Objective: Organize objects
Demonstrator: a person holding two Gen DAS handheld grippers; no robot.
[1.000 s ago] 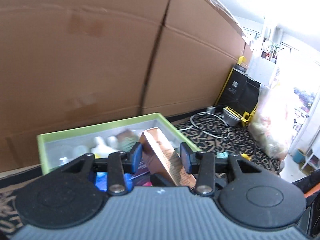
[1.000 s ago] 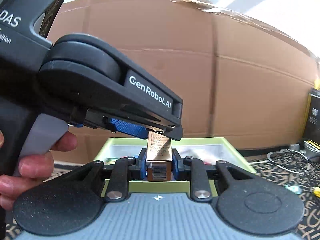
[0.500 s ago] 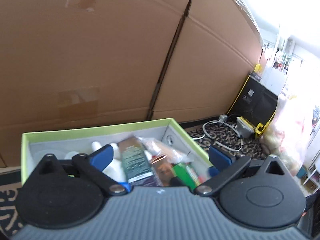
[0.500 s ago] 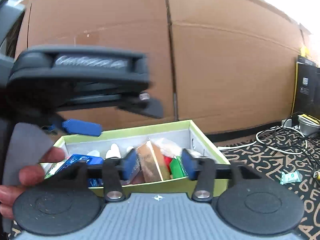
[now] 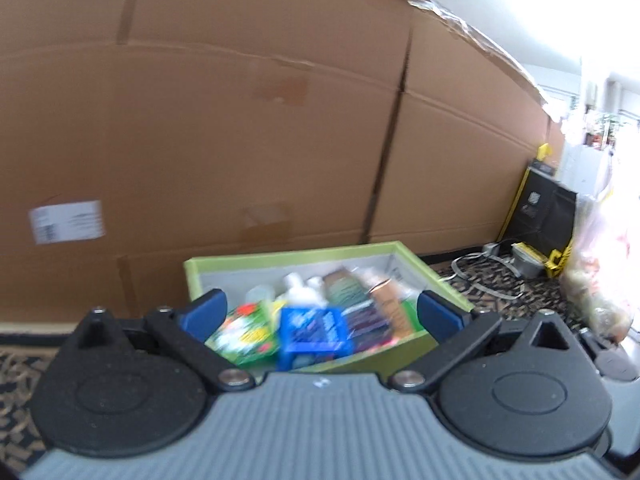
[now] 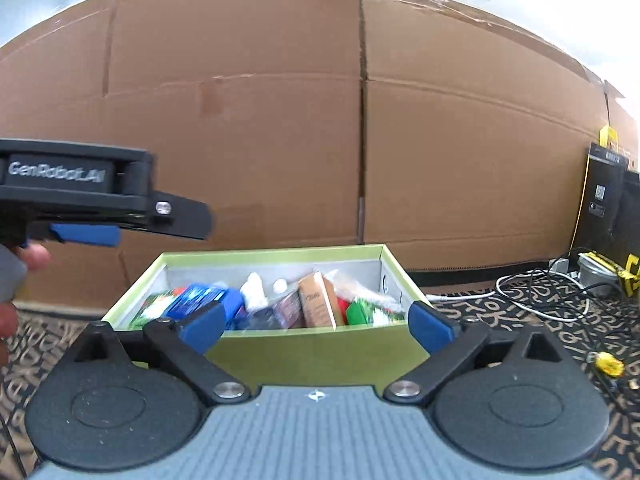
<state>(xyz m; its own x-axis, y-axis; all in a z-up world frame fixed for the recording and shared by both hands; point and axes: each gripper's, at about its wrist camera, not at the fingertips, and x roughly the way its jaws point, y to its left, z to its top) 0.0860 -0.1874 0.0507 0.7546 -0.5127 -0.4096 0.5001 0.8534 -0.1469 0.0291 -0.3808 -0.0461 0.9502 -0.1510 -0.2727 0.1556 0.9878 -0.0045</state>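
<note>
Currently both tongs stand wide and empty, jaws having just been opening – left gripper (image 5: pixel 320 312); right gripper (image 6: pixel 316 324); the copper carton (image 6: pixel 318 300) leans among packets inside the green box (image 6: pixel 320 350) – before cardboard (image 6: pixel 280 140).

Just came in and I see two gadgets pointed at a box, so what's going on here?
A person is sorting small items into a green box on the patterned carpet, with a handheld gripper in each hand. Both the left gripper and the right gripper are open and hold nothing; the right one's jaws have just been opening. A copper-brown carton leans among packets and bottles inside the box. A tall cardboard wall stands behind.
</note>
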